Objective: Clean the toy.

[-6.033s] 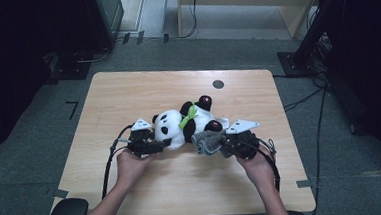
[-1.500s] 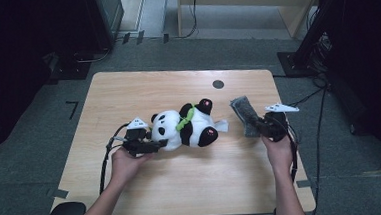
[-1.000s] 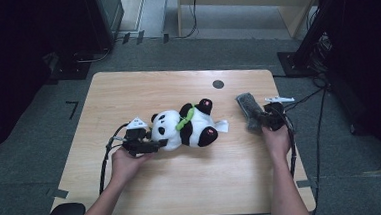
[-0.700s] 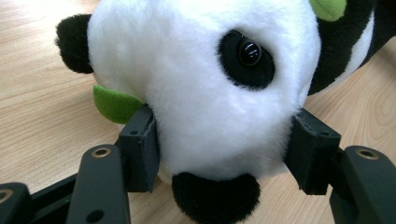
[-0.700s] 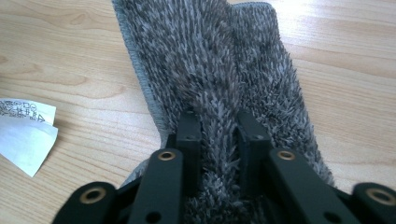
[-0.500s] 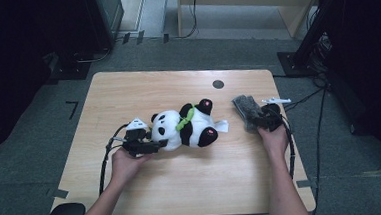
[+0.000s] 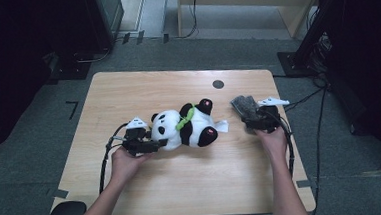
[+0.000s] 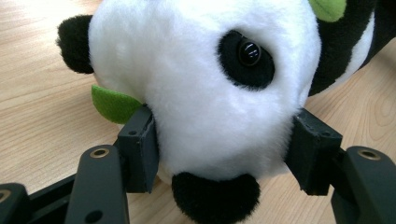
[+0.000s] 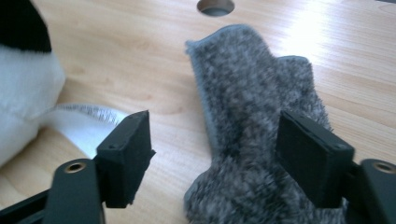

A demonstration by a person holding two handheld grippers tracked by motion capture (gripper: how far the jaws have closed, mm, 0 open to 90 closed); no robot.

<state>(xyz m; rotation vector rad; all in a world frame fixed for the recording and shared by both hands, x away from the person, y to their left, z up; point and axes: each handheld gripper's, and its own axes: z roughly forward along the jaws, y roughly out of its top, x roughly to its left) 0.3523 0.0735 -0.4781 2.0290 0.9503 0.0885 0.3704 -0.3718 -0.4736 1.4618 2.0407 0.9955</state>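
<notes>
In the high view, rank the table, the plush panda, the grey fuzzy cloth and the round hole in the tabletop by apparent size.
1. Table
2. Plush panda
3. Grey fuzzy cloth, partly hidden by the right hand-held gripper, yet clearly smaller than the panda
4. Round hole

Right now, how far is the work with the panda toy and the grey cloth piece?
Done: the grey fuzzy garment is off the plush panda and lies flat at the table's right side.

In hand: the left claw clamps the panda's head. The right claw has just been opening; its pads stand clear of the garment.

Left, probably: freeing the panda.
</notes>
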